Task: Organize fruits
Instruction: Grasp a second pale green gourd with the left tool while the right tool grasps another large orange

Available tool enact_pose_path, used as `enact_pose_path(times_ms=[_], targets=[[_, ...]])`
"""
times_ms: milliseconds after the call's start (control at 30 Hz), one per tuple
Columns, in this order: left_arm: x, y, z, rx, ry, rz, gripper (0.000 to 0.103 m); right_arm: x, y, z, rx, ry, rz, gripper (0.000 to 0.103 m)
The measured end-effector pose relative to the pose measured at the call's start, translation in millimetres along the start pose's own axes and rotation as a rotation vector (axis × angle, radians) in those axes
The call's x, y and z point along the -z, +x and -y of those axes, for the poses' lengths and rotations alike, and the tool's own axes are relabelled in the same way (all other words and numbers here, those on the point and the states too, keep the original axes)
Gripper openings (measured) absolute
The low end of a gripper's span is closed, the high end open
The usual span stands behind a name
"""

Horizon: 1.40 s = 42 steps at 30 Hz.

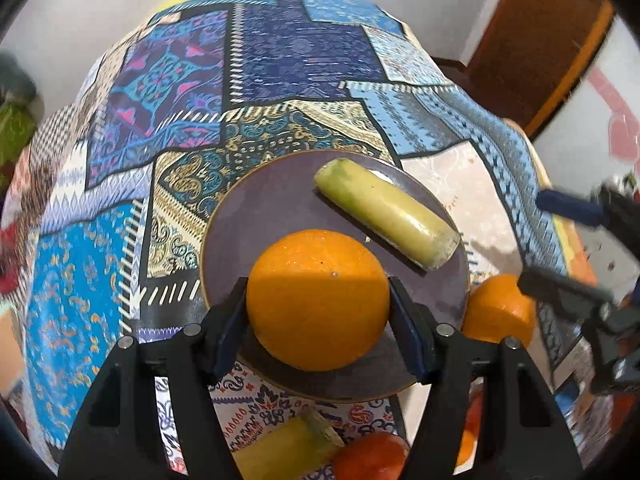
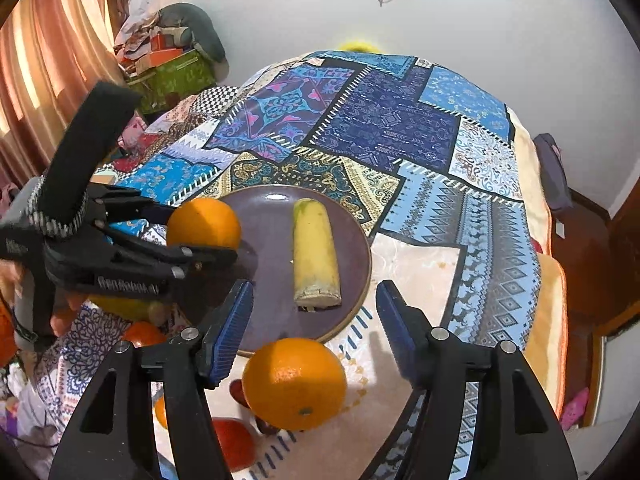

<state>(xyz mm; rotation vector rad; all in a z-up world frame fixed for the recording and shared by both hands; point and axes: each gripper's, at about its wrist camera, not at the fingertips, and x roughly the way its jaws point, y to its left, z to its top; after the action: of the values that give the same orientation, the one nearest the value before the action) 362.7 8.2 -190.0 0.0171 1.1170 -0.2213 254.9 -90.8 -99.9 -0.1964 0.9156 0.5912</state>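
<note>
Left gripper (image 1: 318, 300) clamped across a firm, smooth orange's (image 1: 318, 300) widest part over the plate (image 1: 256, 216); right gripper (image 2: 314, 320) apart

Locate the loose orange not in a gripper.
Right wrist view: the loose orange sits on the tablecloth, just off the purple plate rim, below the open right gripper.

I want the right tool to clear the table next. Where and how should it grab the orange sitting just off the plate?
Grip the loose orange across its widest middle, coming from above. It is round, so any side suits, but the plate rim sits close behind it; setting one pad left and one right keeps clear. The right tool stands open just above it.
</note>
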Motion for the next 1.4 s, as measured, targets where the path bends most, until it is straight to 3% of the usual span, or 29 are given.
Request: enact_pose_path(times_ms=[167, 233, 300, 400, 467, 767, 1000, 1233, 1400], targets=[[1, 7, 8, 0.011, 0.065, 0.008, 0.065, -23, 20, -5, -0.072, -0.006, -0.036, 0.061], [-2, 1, 8, 0.021, 0.073, 0.058, 0.066, -30, 31, -9, -0.102, -0.015, -0.06, 0.061], [-5, -9, 9, -0.008, 0.091, 0.121, 0.069, -35, 44, -11, -0.133, -0.013, -0.083, 0.06], [-9, -13, 8, -0.038, 0.113, 0.14, 0.077, -40, 49, -3, -0.147, 0.037, -0.078, 0.062], [-10, -13, 2, -0.041, 0.1, 0.135, 0.077, -39, 47, 3, -0.149, 0.068, -0.063, 0.062], [17, -39, -25, -0.057, 0.009, 0.135, 0.079, -15, 9, 18, -0.059, 0.095, 0.018, 0.063], [62, -72, -38, -0.069, -0.052, 0.145, 0.092, 18, -24, 12, 0.019, 0.093, 0.071, 0.073], [109, -66, -52, -0.062, -0.104, 0.066, 0.092, 56, -32, 5, 0.029, 0.133, 0.045, 0.077], [123, -49, -53, -0.032, -0.117, 0.016, 0.092, 71, -22, 1, 0.012, 0.167, 0.004, 0.079]])
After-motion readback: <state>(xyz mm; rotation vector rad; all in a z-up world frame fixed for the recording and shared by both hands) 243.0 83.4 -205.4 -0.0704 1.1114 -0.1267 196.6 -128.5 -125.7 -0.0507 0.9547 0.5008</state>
